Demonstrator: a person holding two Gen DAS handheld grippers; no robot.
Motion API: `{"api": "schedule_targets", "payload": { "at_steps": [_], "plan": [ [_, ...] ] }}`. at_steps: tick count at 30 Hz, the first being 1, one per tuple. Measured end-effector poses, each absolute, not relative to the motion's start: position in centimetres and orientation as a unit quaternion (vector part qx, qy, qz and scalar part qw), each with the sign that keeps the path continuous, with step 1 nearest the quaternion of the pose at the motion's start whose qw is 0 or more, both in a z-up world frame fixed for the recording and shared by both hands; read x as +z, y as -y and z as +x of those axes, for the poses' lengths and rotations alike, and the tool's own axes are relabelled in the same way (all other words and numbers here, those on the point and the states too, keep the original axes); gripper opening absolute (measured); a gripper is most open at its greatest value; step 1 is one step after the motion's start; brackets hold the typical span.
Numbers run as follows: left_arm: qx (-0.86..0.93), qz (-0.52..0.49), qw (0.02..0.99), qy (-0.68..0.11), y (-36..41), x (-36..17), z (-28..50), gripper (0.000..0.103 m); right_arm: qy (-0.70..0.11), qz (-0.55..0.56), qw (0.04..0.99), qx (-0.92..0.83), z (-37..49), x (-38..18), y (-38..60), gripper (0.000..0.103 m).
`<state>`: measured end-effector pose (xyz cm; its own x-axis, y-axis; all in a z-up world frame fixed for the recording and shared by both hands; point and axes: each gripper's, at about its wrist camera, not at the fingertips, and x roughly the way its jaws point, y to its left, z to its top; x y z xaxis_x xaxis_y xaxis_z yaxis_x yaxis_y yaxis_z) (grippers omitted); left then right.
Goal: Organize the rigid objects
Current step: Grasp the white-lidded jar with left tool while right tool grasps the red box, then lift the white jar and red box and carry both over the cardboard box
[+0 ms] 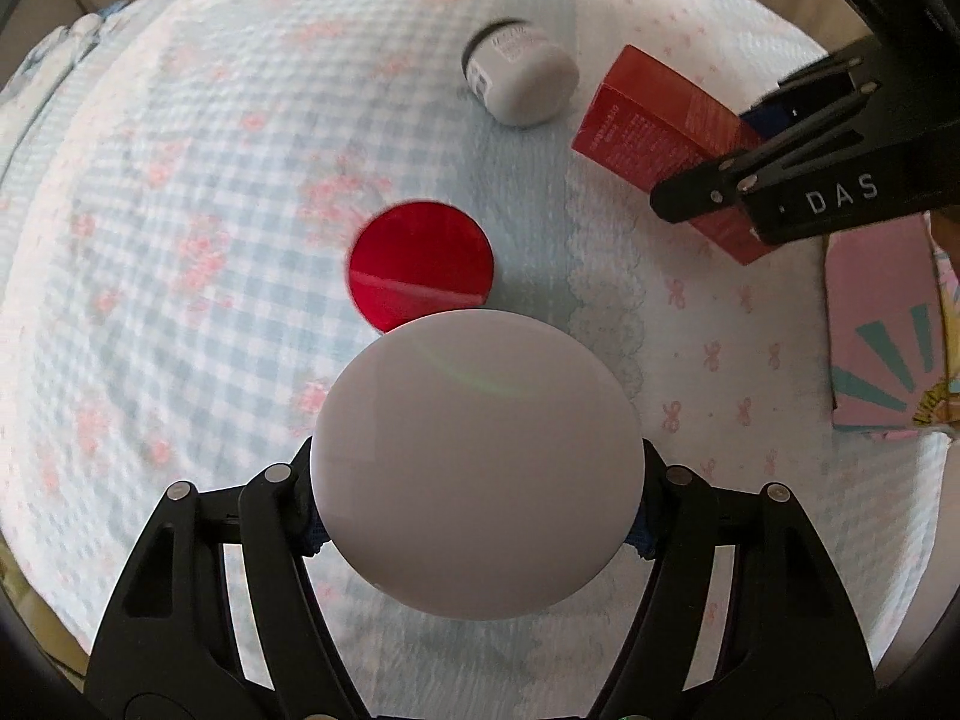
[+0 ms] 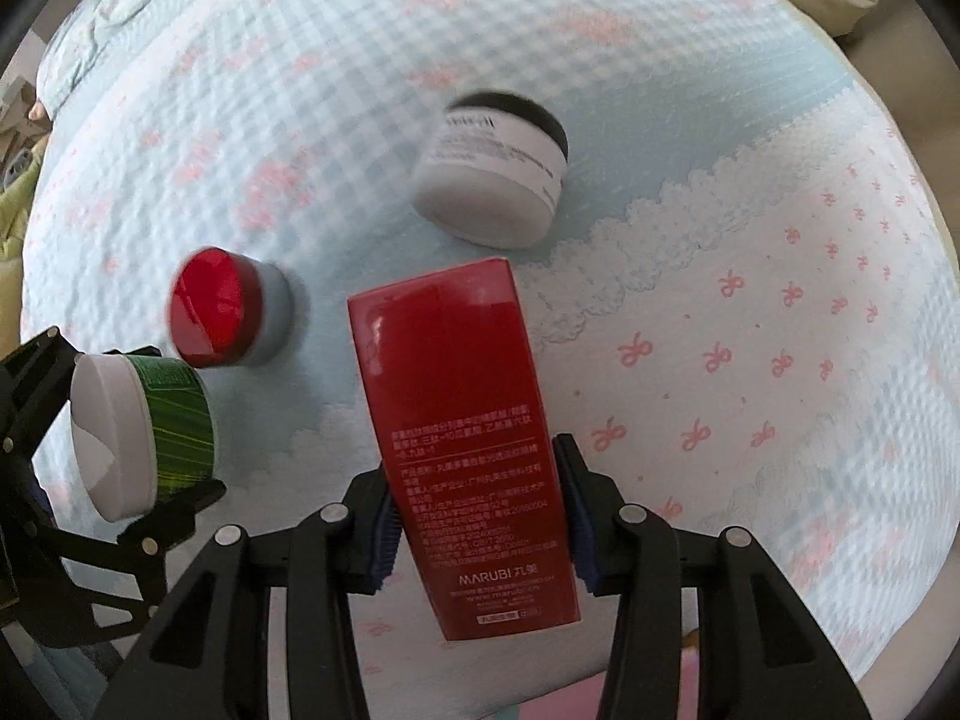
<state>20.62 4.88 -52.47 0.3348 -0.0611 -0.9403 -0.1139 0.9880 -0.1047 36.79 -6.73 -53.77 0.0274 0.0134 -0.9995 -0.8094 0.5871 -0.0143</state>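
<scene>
- Left wrist view, bottom centre: the left gripper has its jaws clenched on a green-labelled jar, white lid toward the camera.
- Right wrist view, bottom centre: the right gripper has its jaws clenched on the lower end of a red carton, printed "MARUBI", held above the bed.
- Centre of the left view, just beyond the held jar: a red-lidded jar rests on the quilt.
- Upper centre-right: a white jar lies tilted on its side, black end away from the camera.
- Right edge: a pink box lies flat.
</scene>
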Motion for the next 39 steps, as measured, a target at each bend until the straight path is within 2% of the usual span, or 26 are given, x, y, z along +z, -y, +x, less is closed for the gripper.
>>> {"api": "schedule_targets", "payload": {
  "at_steps": [10,21,31,39],
  "plan": [
    [0.018,-0.081,0.832,-0.549,-6.1,-45.3,17.6,0.068,-0.611,-0.245,0.692,0.296,33.4,-45.4,7.2,0.042],
    [-0.017,-0.077,0.846,-0.527,-4.3,-35.1,14.0,0.068,-0.615,-0.090,0.743,0.248,28.4,-36.0,12.5,0.042],
    [-0.102,-0.043,0.861,-0.497,3.5,-28.4,15.9,0.068,-0.595,-0.029,0.787,0.164,24.9,-29.2,23.3,0.042],
    [-0.180,-0.020,0.850,-0.495,12.8,-27.0,20.1,0.068,-0.592,0.013,0.804,0.062,24.3,-27.7,34.6,0.042]
  ]
}}
